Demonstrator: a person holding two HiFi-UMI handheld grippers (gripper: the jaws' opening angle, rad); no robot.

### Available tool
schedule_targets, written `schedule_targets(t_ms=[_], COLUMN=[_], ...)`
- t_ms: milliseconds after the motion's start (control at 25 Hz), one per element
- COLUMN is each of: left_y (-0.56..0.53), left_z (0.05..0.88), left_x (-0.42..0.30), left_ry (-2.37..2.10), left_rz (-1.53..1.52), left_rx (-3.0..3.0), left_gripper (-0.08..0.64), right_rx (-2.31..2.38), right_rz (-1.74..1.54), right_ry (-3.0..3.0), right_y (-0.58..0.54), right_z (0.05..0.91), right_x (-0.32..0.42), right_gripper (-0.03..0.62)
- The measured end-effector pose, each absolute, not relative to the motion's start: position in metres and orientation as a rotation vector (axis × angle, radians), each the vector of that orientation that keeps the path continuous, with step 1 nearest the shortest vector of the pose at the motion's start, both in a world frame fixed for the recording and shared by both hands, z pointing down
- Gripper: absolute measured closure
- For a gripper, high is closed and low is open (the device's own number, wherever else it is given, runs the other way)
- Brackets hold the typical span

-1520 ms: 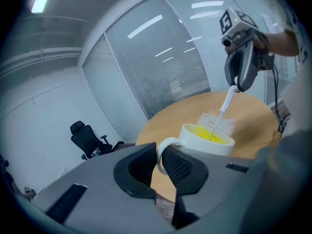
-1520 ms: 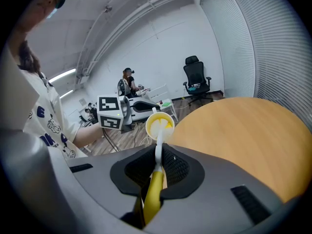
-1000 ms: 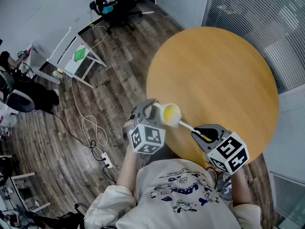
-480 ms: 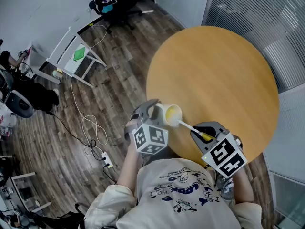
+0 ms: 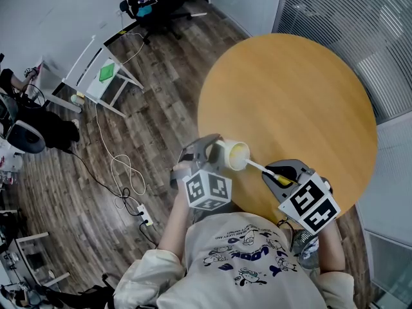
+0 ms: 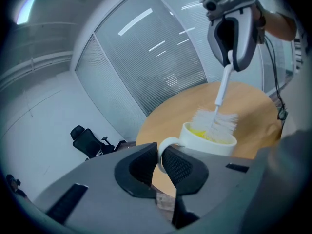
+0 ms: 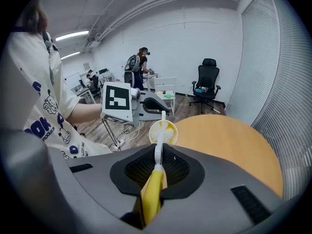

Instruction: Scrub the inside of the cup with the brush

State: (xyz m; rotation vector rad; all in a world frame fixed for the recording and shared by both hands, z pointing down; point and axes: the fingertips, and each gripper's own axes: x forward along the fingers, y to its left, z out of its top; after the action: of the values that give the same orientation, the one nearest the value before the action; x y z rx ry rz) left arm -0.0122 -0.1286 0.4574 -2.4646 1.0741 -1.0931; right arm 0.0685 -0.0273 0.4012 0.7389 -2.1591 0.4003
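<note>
A white cup with a yellow inside is held on its side in the air, over the near left rim of the round table. My left gripper is shut on its handle. The cup shows past the jaws in the left gripper view, and its mouth faces the right gripper. My right gripper is shut on the brush's yellow handle. The white stem runs to the cup, and the bristles sit in its mouth.
The wooden floor left of the table holds a white cable and power strip, a white frame stand and a black office chair. Blinds line the right wall. Another person stands far back.
Both grippers have drifted slightly right and down with the cup and brush. The brush head stays at the cup's mouth.
</note>
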Motion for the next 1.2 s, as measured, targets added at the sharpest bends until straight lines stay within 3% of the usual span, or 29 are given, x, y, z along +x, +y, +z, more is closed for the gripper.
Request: schedule_targets(t_ms=[1200], left_y=[-0.115], left_z=[0.454], left_x=[0.0], left_ry=[0.947], left_rz=[-1.038], left_rx=[-2.488], left_gripper=[0.525], right_rx=[0.844], right_rz=[0.797], right_ry=[-2.278], right_y=[-0.033], right_z=[0.416], right_x=[0.109], right_gripper=[0.545])
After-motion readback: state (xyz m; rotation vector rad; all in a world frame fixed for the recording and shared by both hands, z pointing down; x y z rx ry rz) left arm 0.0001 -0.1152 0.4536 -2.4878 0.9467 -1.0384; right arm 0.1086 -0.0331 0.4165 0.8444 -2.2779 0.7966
